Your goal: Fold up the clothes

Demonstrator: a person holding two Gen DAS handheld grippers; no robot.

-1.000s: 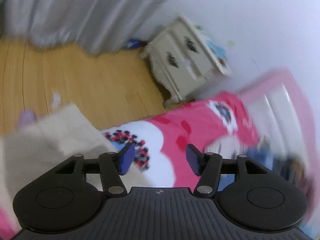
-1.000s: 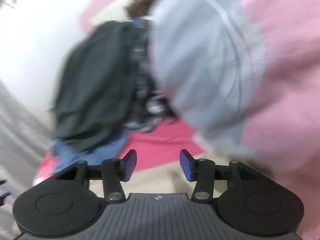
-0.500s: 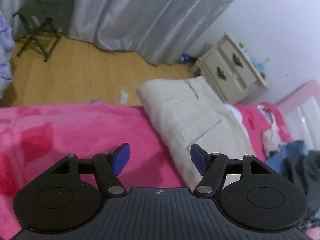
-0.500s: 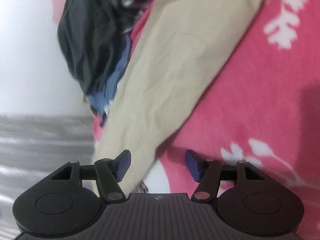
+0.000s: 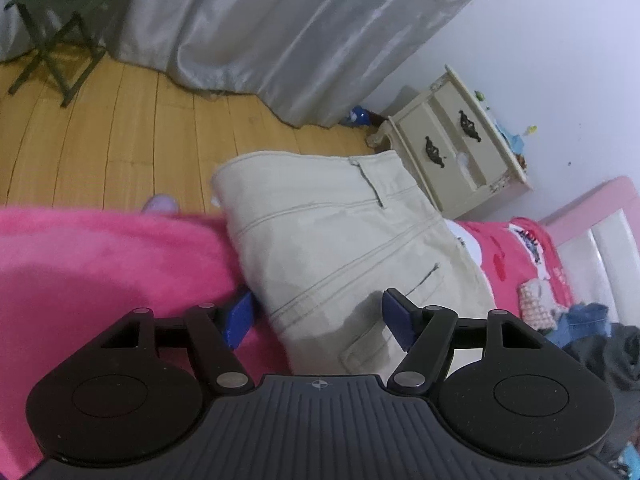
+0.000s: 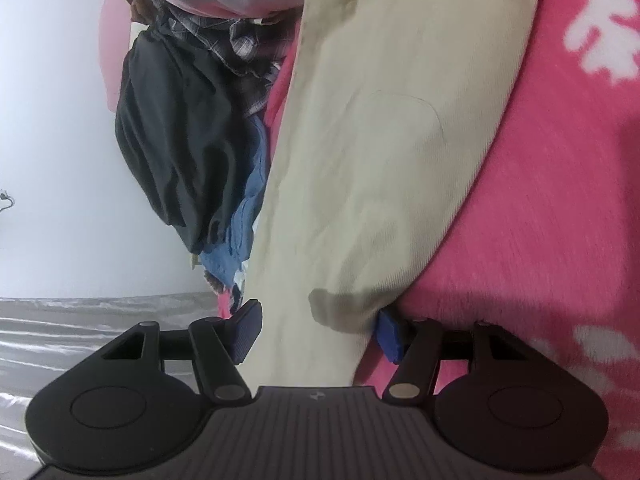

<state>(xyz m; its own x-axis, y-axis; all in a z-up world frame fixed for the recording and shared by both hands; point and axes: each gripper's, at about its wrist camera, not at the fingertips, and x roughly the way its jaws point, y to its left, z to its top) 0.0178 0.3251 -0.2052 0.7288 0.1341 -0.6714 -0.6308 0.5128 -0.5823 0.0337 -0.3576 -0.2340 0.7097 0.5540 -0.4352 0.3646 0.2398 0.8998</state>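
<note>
Beige trousers (image 5: 340, 232) lie on a pink blanket (image 5: 100, 264), waistband end toward the bed's edge. My left gripper (image 5: 320, 320) stands open low over their near part. Its left finger (image 5: 240, 320) is on the blanket beside the cloth and its right finger (image 5: 400, 320) is over the cloth. In the right wrist view a trouser leg (image 6: 380, 160) runs away from me across the blanket (image 6: 540, 220). My right gripper (image 6: 319, 332) is open and straddles the leg's near end, one blue pad on each side of the cloth.
A heap of dark, plaid and blue clothes (image 6: 180, 132) lies beside the trousers toward the pink headboard (image 5: 592, 208). A cream nightstand (image 5: 452, 152), grey curtains (image 5: 280, 28), wooden floor (image 5: 100, 140) and a folding stool (image 5: 60, 20) are beyond the bed's edge.
Both grippers have dropped toward the bed and closed in on the beige trousers. The right view has rolled and now has the trouser leg between the fingers.
</note>
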